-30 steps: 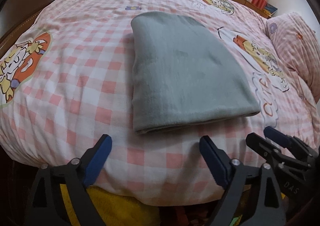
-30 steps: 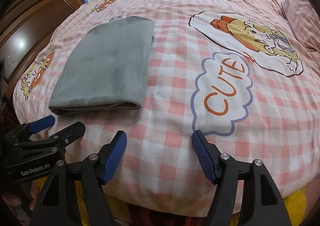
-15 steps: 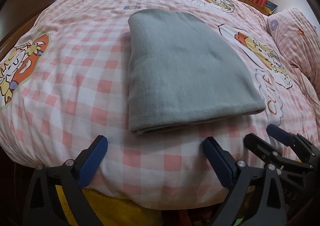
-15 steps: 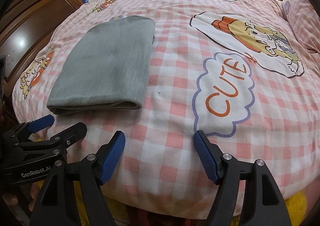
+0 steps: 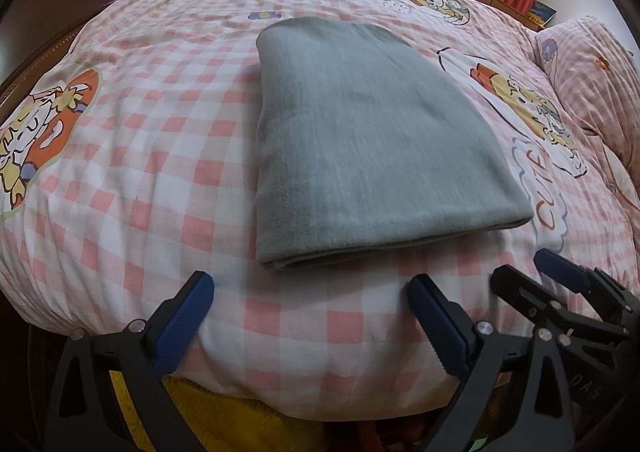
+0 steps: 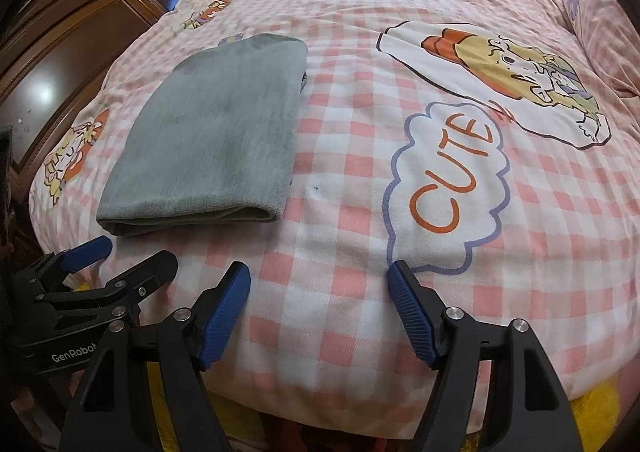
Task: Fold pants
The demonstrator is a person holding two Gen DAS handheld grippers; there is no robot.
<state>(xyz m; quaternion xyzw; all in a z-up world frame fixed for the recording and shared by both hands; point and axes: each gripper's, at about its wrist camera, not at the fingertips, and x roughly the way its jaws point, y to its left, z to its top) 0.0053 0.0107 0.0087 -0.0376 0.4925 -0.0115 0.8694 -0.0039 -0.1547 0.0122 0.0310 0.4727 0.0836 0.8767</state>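
- Since the earlier frame, the left gripper (image 5: pixel 310 326) had just been opening wider, with nothing between its blue pads; the pants and both hands kept their places.
- Grey folded pants (image 5: pixel 360 140) lay flat on the pink checked bedspread (image 5: pixel 132 156), just beyond the left gripper.
- Right gripper (image 6: pixel 319 316) hung over the bed's near edge, jaws apart and empty, beside a "CUTE" print (image 6: pixel 450 188).

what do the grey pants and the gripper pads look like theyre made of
Grey pants: probably a soft fleece or brushed knit; the surface is matte and fuzzy, and the folded edge looks thick and rounded.
Left gripper pads: likely moulded blue rubber or plastic, with fine ribbing and a dull finish, set on black hard plastic arms.
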